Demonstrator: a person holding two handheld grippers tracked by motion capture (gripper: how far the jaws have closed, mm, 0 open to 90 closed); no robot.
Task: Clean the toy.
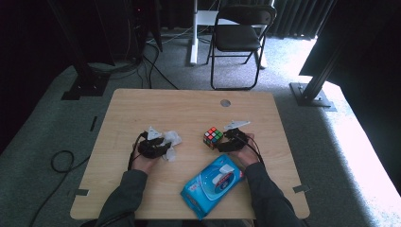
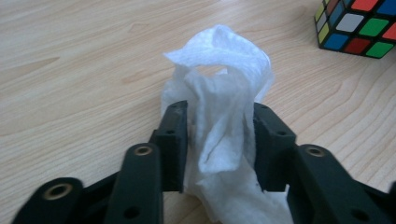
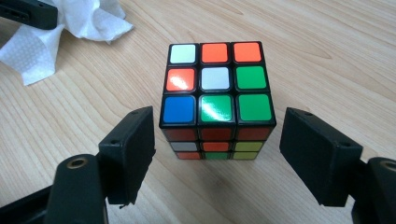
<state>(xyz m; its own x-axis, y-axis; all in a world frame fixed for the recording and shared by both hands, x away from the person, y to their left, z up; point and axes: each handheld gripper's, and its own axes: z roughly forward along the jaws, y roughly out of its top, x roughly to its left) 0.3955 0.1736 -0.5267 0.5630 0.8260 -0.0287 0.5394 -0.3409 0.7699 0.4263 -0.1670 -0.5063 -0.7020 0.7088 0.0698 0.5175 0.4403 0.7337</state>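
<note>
A crumpled white wipe (image 2: 224, 79) stands on the wooden table (image 1: 142, 109), between the jaws of my left gripper (image 2: 220, 140). The jaws stand apart around it and it hangs loose, not squeezed. In the high view this gripper (image 1: 163, 149) and the wipe (image 1: 171, 142) are left of centre. A scrambled colour cube (image 3: 215, 93) rests on the table just ahead of my right gripper (image 3: 219, 126). That gripper is open, with a gap between each jaw and the cube's sides. From above, the cube (image 1: 213, 137) sits just left of the right gripper (image 1: 222, 144).
A blue pack of wet wipes (image 1: 213, 184) lies near the front edge, between the person's forearms. The cube (image 2: 359, 25) is a short way beyond the wipe to its right. A cable hole (image 1: 225, 102) marks the table's far side. A folding chair (image 1: 241, 33) stands beyond the table.
</note>
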